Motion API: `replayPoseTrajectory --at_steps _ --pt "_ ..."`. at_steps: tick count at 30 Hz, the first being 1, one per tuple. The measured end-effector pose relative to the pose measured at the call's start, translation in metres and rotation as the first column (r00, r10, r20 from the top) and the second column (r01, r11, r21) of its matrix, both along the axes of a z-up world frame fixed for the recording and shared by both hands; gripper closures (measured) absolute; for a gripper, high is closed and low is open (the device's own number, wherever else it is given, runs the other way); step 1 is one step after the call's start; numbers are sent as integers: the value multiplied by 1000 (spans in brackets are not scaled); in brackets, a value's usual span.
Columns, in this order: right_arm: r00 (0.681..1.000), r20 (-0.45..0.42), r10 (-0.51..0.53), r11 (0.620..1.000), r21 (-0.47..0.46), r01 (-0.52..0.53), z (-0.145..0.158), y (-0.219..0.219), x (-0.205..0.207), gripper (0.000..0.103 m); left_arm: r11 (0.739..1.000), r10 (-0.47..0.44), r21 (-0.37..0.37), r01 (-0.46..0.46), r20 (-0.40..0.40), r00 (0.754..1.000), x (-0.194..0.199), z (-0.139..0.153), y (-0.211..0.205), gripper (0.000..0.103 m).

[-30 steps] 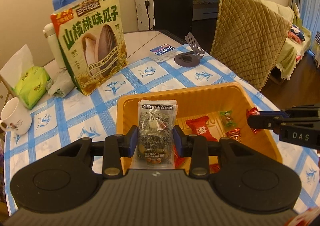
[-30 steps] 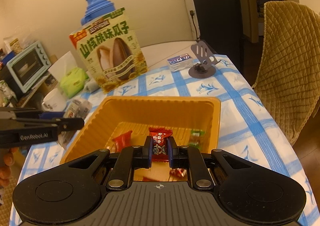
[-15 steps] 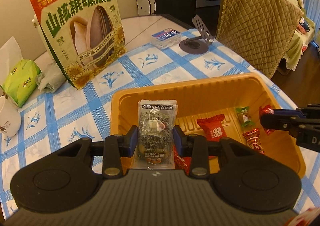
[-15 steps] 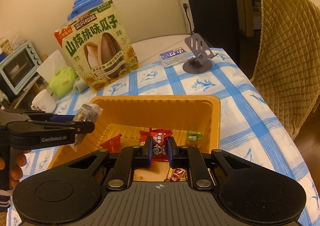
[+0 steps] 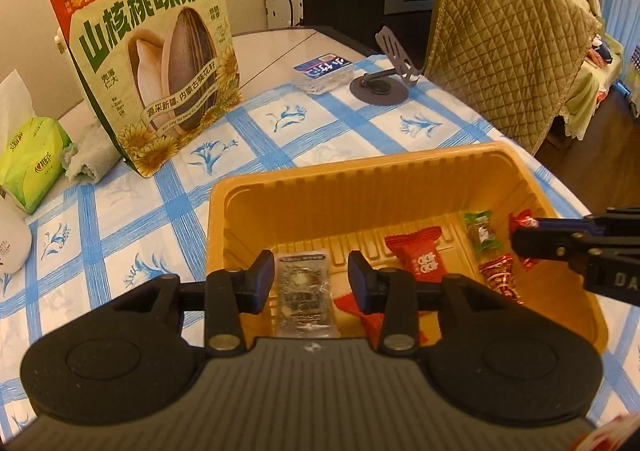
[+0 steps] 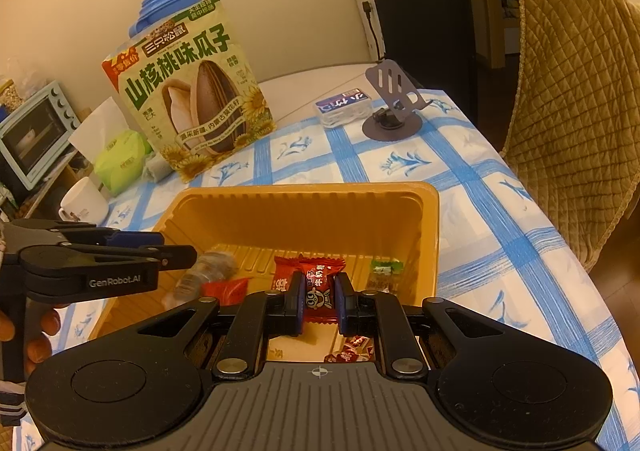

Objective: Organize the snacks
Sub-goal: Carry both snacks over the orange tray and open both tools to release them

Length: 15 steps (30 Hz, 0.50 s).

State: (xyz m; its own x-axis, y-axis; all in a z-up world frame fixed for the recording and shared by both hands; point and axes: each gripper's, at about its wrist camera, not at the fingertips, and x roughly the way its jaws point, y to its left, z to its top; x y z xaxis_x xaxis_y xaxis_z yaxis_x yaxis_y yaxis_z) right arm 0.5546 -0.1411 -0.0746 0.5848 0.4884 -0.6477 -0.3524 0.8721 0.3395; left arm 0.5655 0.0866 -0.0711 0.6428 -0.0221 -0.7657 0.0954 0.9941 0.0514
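A: Where are we with the orange tray (image 5: 404, 167)? Our left tool (image 5: 311, 276) is opening, and the clear seed packet (image 5: 305, 291) lies loose between its jaws, down inside the tray.

B: Our right tool (image 6: 318, 296) is clenched on a red candy (image 6: 320, 283) over the tray.

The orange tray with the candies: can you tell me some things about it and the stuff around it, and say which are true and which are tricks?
1. The right gripper is pinching a red candy. True.
2. The orange tray is empty. False: several wrapped snacks lie inside.
3. The left gripper's fingers squeeze the clear snack packet tightly. False: they are opening, with gaps on both sides.
4. The sunflower seed bag stands upright behind the tray. True.
5. The green candy lies on the tablecloth. False: it is in the tray.
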Motion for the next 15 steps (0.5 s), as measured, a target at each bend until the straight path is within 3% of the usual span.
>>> replayPoseTrajectory --at_steps 15 --pt "1000 4 14 1000 -17 -14 -2 8 11 87 998 1 -68 0 13 1000 -13 9 3 65"
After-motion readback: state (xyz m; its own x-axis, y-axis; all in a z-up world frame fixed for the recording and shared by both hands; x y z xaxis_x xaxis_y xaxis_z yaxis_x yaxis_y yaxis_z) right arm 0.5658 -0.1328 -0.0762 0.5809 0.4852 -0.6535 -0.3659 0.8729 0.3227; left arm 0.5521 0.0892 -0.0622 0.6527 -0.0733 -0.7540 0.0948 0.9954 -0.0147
